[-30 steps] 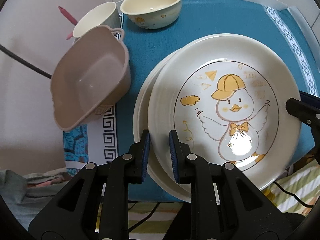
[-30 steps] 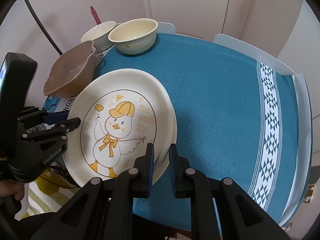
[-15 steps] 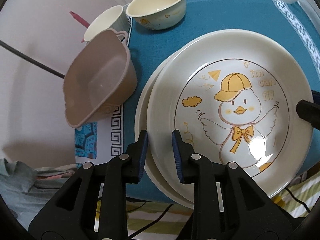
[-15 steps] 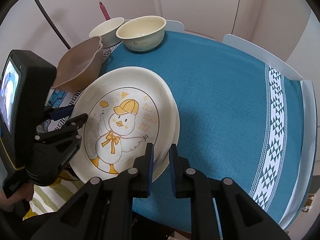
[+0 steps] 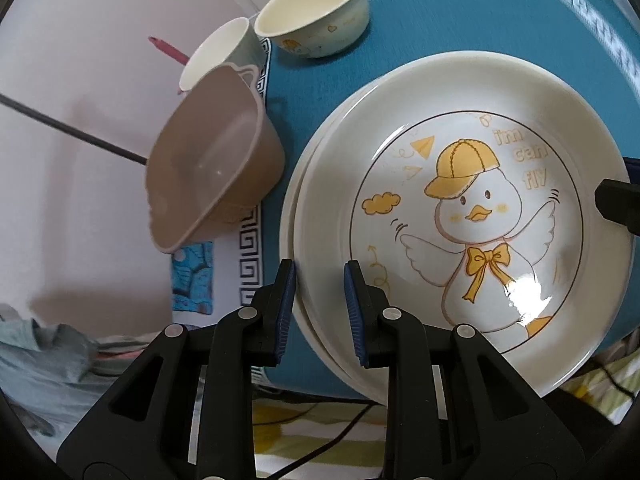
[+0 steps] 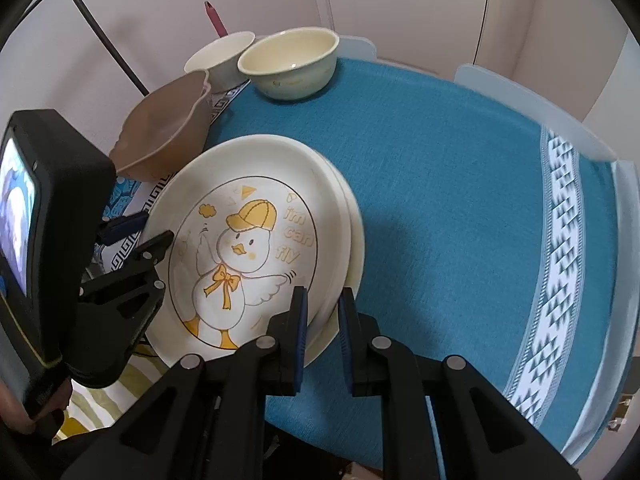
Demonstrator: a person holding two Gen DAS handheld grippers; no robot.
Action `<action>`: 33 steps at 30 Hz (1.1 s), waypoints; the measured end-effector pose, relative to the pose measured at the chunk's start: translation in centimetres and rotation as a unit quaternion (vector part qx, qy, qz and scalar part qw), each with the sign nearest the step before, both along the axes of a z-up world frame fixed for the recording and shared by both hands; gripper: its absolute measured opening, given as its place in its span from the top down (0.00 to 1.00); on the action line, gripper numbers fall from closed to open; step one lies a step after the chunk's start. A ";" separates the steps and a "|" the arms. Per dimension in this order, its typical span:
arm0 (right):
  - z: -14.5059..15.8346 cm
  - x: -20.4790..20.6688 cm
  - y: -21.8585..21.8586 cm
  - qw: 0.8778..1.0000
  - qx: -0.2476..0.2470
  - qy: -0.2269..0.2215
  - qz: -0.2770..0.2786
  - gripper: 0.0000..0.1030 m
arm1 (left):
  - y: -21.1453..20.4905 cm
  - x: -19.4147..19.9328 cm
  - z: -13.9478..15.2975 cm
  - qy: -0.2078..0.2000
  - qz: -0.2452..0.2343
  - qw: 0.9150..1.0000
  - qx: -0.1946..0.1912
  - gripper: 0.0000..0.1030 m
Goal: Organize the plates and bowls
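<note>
Since the earlier frame the left gripper (image 5: 320, 306) has widened its jaws around the near-left rim of the stacked plates (image 5: 460, 220), while the right gripper (image 6: 323, 330) stays clenched on their lower-right rim, stack lying centre-frame before both claws.
</note>
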State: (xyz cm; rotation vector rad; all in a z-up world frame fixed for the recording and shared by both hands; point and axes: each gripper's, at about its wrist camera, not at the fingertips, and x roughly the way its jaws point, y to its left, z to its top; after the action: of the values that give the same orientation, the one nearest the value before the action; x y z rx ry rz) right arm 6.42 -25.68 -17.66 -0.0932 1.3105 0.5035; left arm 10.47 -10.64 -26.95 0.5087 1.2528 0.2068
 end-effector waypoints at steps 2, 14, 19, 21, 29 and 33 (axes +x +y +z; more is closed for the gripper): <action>-0.5 -0.2 0.1 1.000 0.002 0.006 0.000 0.87 | 0.1 -0.1 -0.1 0.001 0.001 1.000 0.004 0.78; -0.3 0.2 0.0 1.000 0.000 -0.005 0.010 0.87 | 0.6 0.2 0.3 0.011 0.002 1.000 -0.004 0.59; 0.1 0.2 -0.6 1.000 0.014 -0.007 0.000 0.87 | 1.4 0.4 1.2 -0.002 0.000 1.000 -0.011 0.20; 0.5 0.2 -1.1 1.000 0.019 -0.011 -0.006 0.87 | 2.0 0.5 1.7 -0.003 0.006 1.000 -0.021 0.20; 4.0 2.2 -2.0 0.996 0.087 -0.029 -0.003 0.86 | 9.3 0.1 8.7 -0.081 0.089 0.963 -0.241 0.20; 6.6 4.5 0.6 0.993 0.100 -0.059 0.022 0.09 | 15.4 1.3 10.1 -0.119 0.151 0.938 -0.287 0.11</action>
State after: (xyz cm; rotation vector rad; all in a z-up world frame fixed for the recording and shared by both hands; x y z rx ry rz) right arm 10.92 -25.12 -11.07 0.0153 1.1390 0.6544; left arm 11.78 4.74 -16.82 -0.2127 1.0823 0.1446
